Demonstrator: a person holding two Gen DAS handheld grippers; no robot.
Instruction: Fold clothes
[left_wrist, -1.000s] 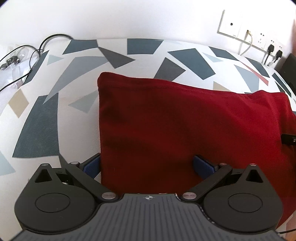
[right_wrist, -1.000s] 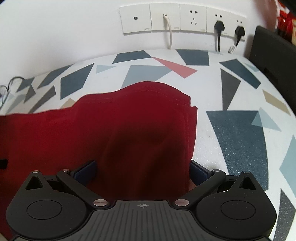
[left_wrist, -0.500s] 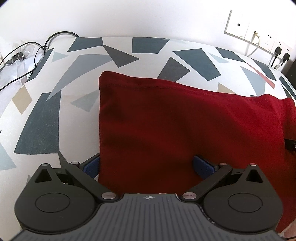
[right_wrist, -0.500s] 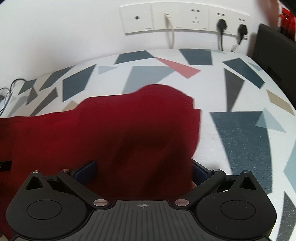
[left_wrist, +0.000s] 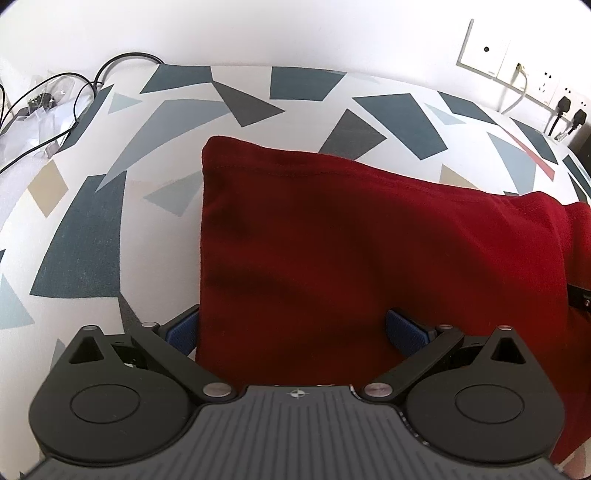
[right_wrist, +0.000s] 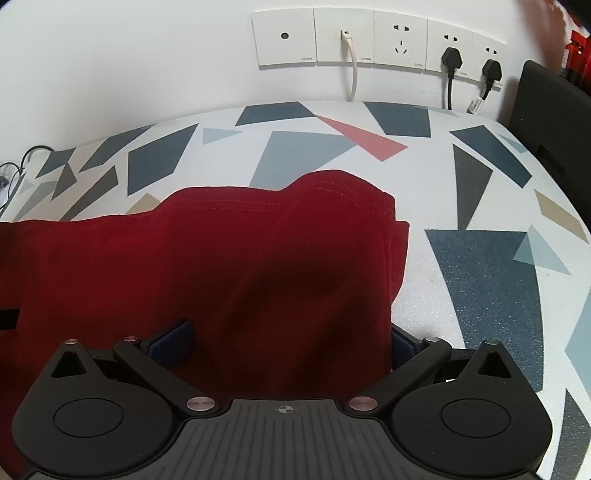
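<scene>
One folded dark-red cloth garment (left_wrist: 369, 240) lies on the geometric-patterned tabletop (left_wrist: 92, 229). Your two grippers, left gripper (left_wrist: 293, 328) and right gripper (right_wrist: 291, 339), stand with jaws spread wide, cloth draped between them. Since a second ago the left camera sits slightly farther back. The fingertips are partly hidden under the fabric.

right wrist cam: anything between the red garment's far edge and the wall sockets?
No, only bare patterned tabletop between the red garment and the wall sockets.

Red garment (right_wrist: 229, 266) between spread tool (right_wrist: 288, 338) fingers
</scene>
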